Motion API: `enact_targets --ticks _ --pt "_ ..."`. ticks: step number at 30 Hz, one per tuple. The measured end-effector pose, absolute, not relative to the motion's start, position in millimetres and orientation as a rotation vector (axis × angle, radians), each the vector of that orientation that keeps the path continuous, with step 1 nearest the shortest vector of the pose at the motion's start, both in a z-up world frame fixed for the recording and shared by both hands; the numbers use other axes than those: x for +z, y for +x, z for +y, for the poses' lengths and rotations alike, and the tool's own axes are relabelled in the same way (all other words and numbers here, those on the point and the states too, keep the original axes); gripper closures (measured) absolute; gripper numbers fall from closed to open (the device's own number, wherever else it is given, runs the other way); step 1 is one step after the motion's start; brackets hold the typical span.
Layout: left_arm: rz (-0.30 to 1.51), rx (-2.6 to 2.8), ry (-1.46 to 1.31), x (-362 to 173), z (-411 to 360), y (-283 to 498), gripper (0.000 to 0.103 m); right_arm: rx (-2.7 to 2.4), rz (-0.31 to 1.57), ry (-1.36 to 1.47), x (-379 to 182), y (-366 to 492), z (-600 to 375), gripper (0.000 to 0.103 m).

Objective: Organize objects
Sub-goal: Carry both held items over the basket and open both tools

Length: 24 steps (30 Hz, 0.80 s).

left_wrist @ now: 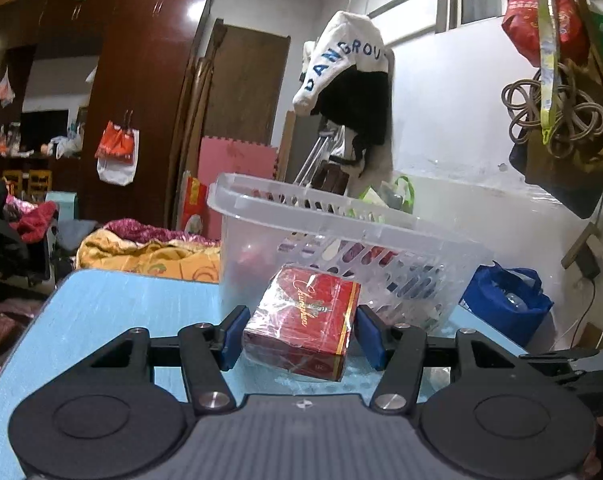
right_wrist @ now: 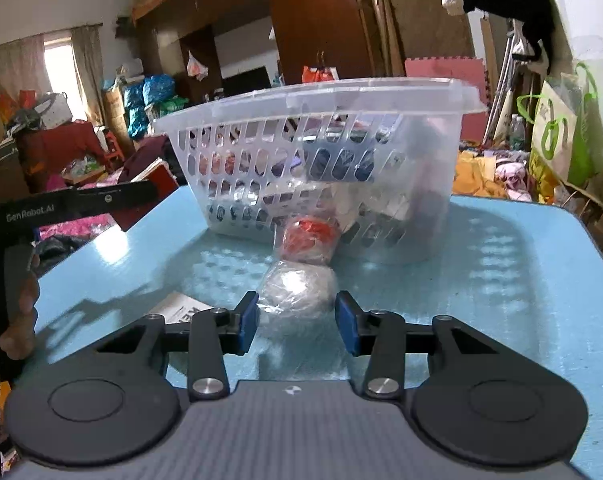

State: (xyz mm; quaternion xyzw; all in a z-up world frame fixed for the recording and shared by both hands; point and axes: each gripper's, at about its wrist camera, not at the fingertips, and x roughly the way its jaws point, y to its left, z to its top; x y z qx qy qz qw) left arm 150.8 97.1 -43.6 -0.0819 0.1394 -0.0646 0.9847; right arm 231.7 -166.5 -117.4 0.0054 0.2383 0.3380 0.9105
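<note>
The left gripper [left_wrist: 297,334] has its pads pressed on the sides of a red box [left_wrist: 305,320] wrapped in glossy film, stiff and likely light but slippery, lifted just in front of the clear basket [left_wrist: 341,216]. The right gripper [right_wrist: 297,322], part closed, pinches a soft, crinkly plastic-wrapped bundle [right_wrist: 297,286] lying on the blue table [right_wrist: 501,280] beside the basket; it is best held across its bulging middle.

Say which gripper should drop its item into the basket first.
Left, probably. The left gripper has the red box lifted beside the basket; the right gripper's wrapped bundle sits on the table.
</note>
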Motion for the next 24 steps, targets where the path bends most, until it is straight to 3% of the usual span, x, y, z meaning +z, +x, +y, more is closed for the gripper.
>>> enact_targets --ticks 10,15,20,24 --pt "0.221 -0.162 -0.149 -34 95 134 0.042 0.69 0.303 0.031 -104 206 -175 0.059" --pt "0.135 -0.191 -0.117 17 78 117 0.042 0.705 0.175 0.04 -47 194 -181 0.059" --pt "0.162 -0.12 -0.118 78 61 162 0.042 0.641 0.105 -0.032 24 231 -158 0.059" --pt "0.275 -0.068 -0.153 89 61 215 0.042 0.625 0.151 -0.092 39 271 -134 0.059"
